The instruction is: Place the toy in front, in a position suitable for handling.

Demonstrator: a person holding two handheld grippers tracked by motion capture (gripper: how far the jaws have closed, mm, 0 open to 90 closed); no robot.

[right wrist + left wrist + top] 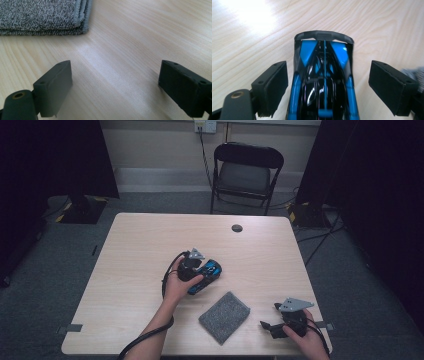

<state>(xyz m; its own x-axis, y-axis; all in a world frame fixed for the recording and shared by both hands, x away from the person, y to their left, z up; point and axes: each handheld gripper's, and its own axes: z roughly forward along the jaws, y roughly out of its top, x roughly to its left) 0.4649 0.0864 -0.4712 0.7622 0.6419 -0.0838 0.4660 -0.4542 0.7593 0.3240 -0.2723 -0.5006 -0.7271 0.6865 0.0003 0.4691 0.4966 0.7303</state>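
Your left gripper (196, 266) sits just left of the table's centre, over the blue-and-black toy car (206, 276). In the left gripper view the car (323, 80) lies lengthwise between your jaws, its dark curved end pointing to 12 o'clock. The jaws stand wide, with bare wood showing between each pad and the car's sides, so nothing is gripped: the car rests on the table (140, 245). Your left hand (178, 285) wraps the gripper body from 7 o'clock, and its cable loops away on that side.

Your right gripper (272, 324) lies low near the front right corner of the table, jaws pointing towards 9 o'clock in the high view. They are spread wide as well, and the right gripper view shows plain wood between them (115, 87). Your right hand (305, 335) holds it from behind.

The folded grey cloth (224, 316) lies between the two grippers, at 5 o'clock from the car and near it but apart, and at 9 o'clock from the right gripper. From the right gripper view its stitched edge (45, 17) sits at 11 o'clock, ahead of the jaws and clear of them. A corner of it also peeps in at 3 o'clock in the left gripper view, behind the jaw on that side.

A round dark grommet (237, 228) is set in the tabletop at 1 o'clock from the car, well apart. Beyond the far edge stands a black folding chair (246, 175).
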